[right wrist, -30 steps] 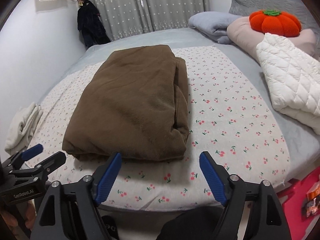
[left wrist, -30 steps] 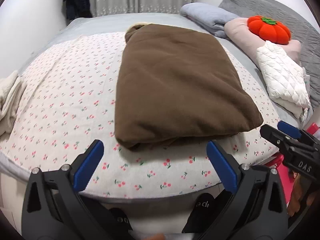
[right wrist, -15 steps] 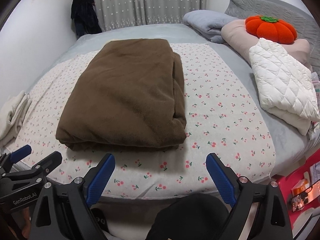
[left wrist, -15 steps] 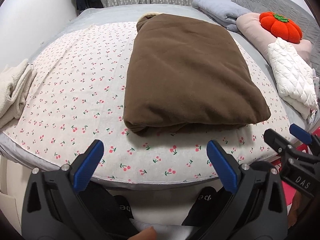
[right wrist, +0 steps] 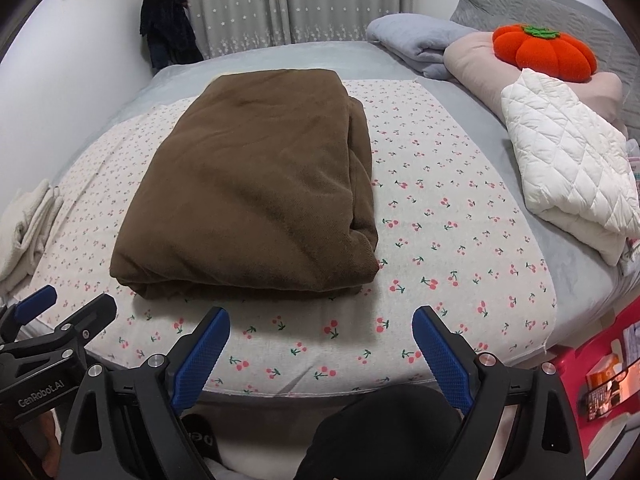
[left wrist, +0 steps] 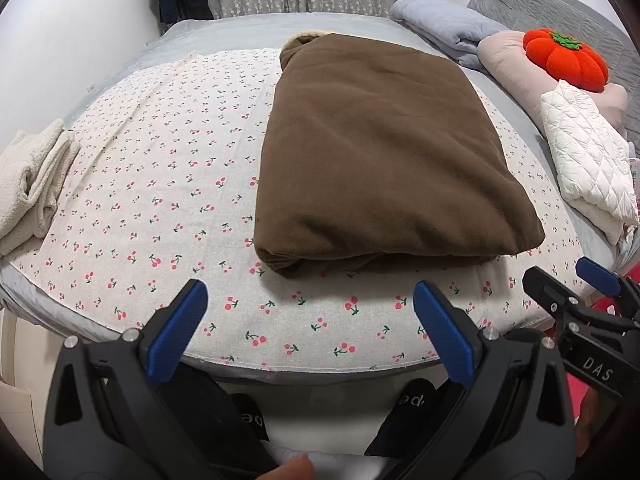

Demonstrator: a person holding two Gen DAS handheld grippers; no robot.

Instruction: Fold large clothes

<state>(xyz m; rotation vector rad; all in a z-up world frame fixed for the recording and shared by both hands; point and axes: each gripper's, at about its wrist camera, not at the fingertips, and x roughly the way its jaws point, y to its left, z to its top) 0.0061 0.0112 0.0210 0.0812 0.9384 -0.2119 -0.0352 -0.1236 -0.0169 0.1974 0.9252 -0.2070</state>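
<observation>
A brown garment (left wrist: pixel 380 152) lies folded into a thick rectangle on the cherry-print sheet (left wrist: pixel 160 184) in the middle of the bed. In the right wrist view the same brown bundle (right wrist: pixel 256 184) shows its layered edge on the right side. My left gripper (left wrist: pixel 307 292) hovers over the sheet's near edge, just short of the bundle, jaws wide open and empty. My right gripper (right wrist: pixel 320 316) stands beside it, also open with nothing between its blue pads (right wrist: pixel 440 352). Each gripper shows at the edge of the other's view.
A cream towel (left wrist: pixel 28 184) sits at the bed's left edge. A white quilted item (left wrist: pixel 588 168), a pink pillow with an orange pumpkin cushion (left wrist: pixel 564 60) and a grey blanket (left wrist: pixel 440 28) line the right side. A red bin (right wrist: pixel 600 364) stands on the floor.
The right gripper's jaws have spread a little wider. Both views have tilted slightly, and more of the bed's near edge shows. The brown bundle has not moved.
</observation>
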